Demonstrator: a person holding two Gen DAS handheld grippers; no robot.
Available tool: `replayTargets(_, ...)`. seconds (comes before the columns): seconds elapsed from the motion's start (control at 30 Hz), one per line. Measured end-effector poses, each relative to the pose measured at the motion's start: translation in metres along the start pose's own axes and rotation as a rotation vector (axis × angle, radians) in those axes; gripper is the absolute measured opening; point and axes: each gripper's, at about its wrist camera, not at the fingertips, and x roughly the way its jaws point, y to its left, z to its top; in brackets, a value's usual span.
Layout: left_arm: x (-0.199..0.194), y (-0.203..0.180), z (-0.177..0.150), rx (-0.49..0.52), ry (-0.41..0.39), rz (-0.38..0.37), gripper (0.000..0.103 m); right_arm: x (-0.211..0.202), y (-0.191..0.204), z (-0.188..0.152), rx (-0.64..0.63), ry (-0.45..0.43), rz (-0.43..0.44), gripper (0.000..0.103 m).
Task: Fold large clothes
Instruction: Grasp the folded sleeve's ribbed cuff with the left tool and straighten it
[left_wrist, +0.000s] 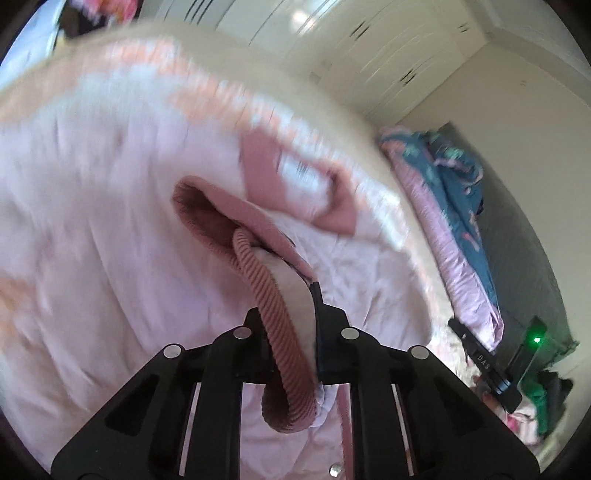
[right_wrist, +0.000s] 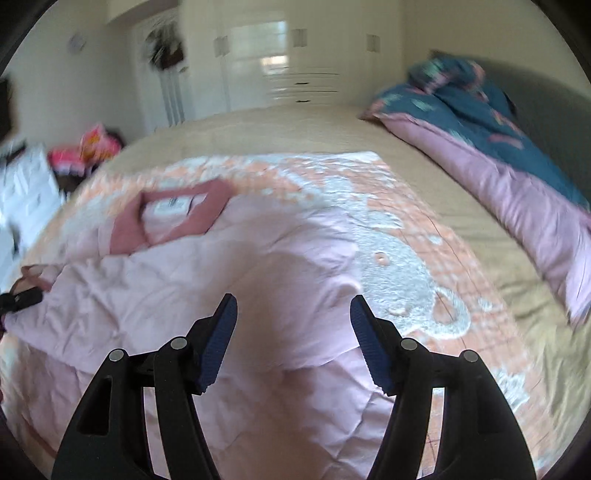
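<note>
The ribbed cuff (left_wrist: 284, 354) of the pink jacket (right_wrist: 236, 266), spread on the bed (right_wrist: 424, 173) near its front edge, is pinched by the left gripper (left_wrist: 291, 354) so the sleeve can be folded over, while the right gripper (right_wrist: 293, 314) is held wide apart above the jacket.

A blue patterned quilt with pink lining (right_wrist: 480, 147) lies bunched on the beige bed (right_wrist: 295, 129), far right of the tongs. White glossy wardrobes (right_wrist: 280, 62) stand beyond. A peach-and-white patterned blanket (right_wrist: 399, 236) spreads just ahead.
</note>
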Motion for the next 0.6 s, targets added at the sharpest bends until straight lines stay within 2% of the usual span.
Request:
replayTargets(0.07, -0.015, -0.006, 0.015, 0.062, -0.084, 0.037, 0.007, 0.001, -0.008, 0.002, 0.031, 0.003, 0.028, 0.065)
replayTargets(0.13, -0.016, 0.006, 0.025, 0.054, -0.099, 0.046, 0.007, 0.007, -0.009, 0.004, 0.021, 0.014, 0.031, 0.065)
replayTargets(0.2, -0.005, 0.018, 0.027, 0.047, -0.077, 0.071, 0.007, 0.016, -0.006, 0.005, -0.006, 0.029, 0.019, 0.065)
replayTargets(0.37, 0.026, 0.059, 0.018, -0.01, 0.027, 0.168, 0.007, 0.034, 0.009, 0.006, -0.072, 0.071, 0.059, 0.065)
replayTargets(0.6, 0.037, 0.069, 0.004, 0.013, 0.067, 0.239, 0.01, 0.047, 0.039, 0.001, -0.165, 0.122, 0.136, 0.065)
